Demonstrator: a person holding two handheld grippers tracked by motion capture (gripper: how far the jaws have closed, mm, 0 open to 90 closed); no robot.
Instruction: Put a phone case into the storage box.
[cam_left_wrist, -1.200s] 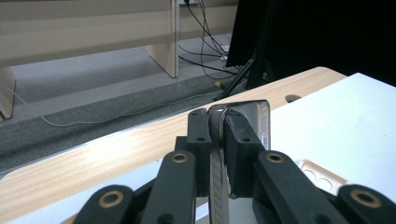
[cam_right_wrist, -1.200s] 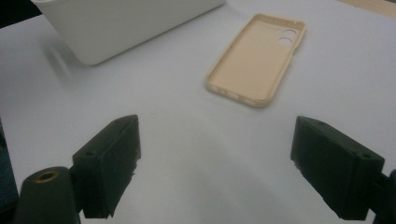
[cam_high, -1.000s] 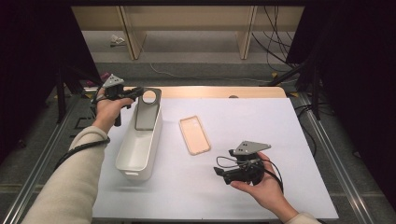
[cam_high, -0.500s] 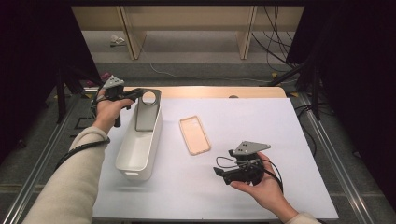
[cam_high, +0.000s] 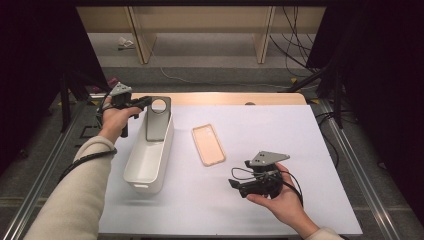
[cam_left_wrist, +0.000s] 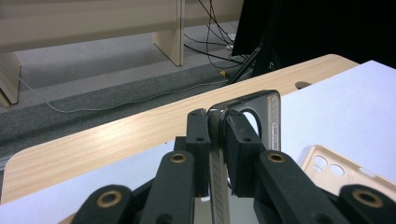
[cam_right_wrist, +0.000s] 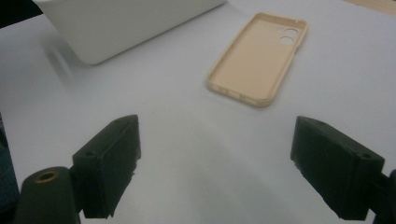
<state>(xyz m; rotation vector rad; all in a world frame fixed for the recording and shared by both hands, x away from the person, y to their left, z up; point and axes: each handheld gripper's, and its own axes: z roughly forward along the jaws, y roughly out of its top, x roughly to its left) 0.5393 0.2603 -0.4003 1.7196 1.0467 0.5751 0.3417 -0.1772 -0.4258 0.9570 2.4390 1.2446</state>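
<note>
phone (cam_high: 159, 120) hangs clamped in the left gripper (cam_high: 143, 103) over the far end of the white bin (cam_high: 148, 156), likely mid-placement, so lowering and release come next, while the right gripper (cam_high: 239, 186) waits with jaws spread near the peach case (cam_high: 208, 144).

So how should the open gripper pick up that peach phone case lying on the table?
The peach phone case lies flat, hollow side up. The right hand-held gripper, open, would probably best come from above and pinch one thin long side wall, one jaw inside and one outside.
</note>
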